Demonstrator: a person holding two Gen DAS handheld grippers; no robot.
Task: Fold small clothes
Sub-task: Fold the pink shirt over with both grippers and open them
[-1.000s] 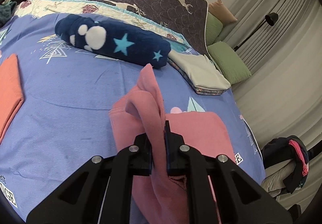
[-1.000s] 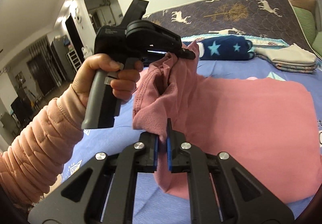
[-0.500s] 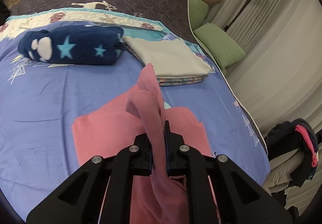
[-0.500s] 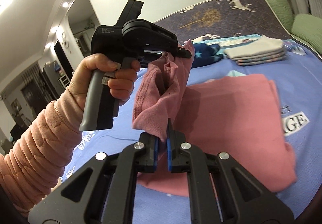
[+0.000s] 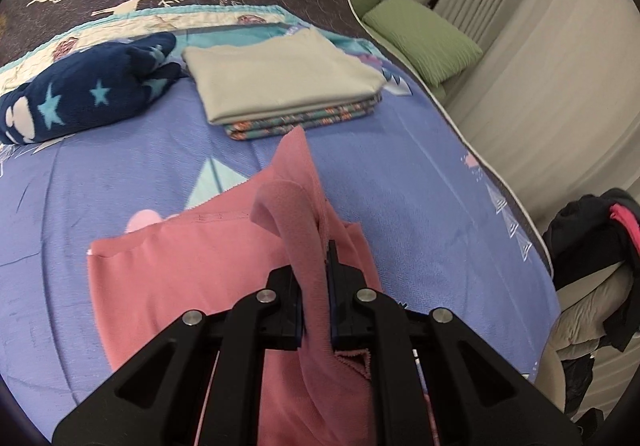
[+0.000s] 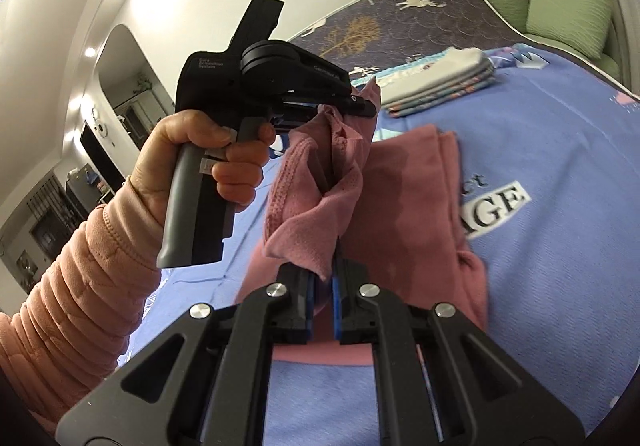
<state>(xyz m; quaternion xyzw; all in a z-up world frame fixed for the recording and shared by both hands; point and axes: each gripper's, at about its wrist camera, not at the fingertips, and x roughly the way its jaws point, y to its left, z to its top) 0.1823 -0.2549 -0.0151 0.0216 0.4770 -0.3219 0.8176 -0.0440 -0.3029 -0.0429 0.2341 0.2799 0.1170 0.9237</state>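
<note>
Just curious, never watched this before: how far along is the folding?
Done: a folded pile sits at the head of the bed. In hand: the left gripper and the right gripper each pinch an edge of the pink garment, partly doubled over. Left: laying it flat and finishing.

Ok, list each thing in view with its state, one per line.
Pink knit garment: partly folded on the bed, one edge lifted by both grippers.
Left gripper: shut on the garment.
Right gripper: shut on the garment.
Beige folded cloth stack: folded flat.
Navy star-print fleece: rolled up.
</note>
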